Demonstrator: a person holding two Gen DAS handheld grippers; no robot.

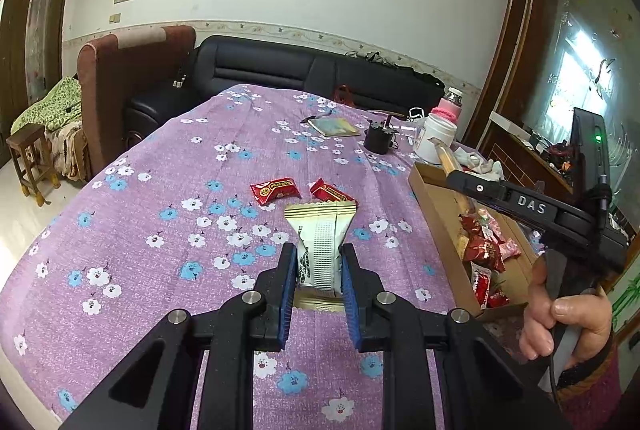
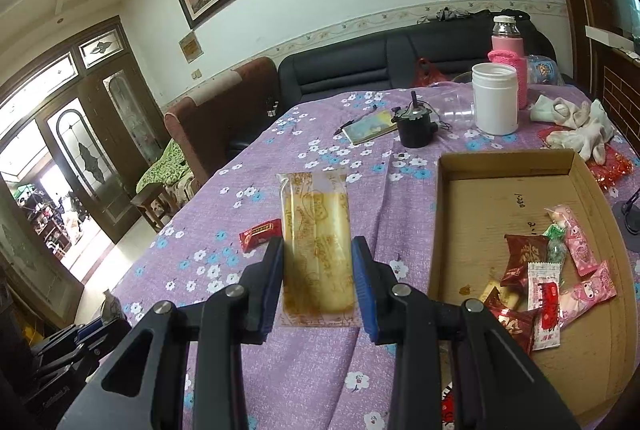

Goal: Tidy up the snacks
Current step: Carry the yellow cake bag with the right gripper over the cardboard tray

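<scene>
Purple flowered tablecloth (image 1: 160,214) over whole table. Shallow cardboard box (image 2: 472,198) at right side, holding mixed wrapped candies (image 2: 560,270) at near end. White jar (image 2: 495,98) near far edge, beyond box. Right gripper (image 2: 318,286) clamped on long clear-wrapped yellow cake bar (image 2: 316,250), raised above cloth, left of box. Left gripper (image 1: 318,294) pinched tight on white-and-gold snack packet (image 1: 320,246), over table centre. Two red candies (image 1: 276,190) loose on cloth just beyond packet.
</scene>
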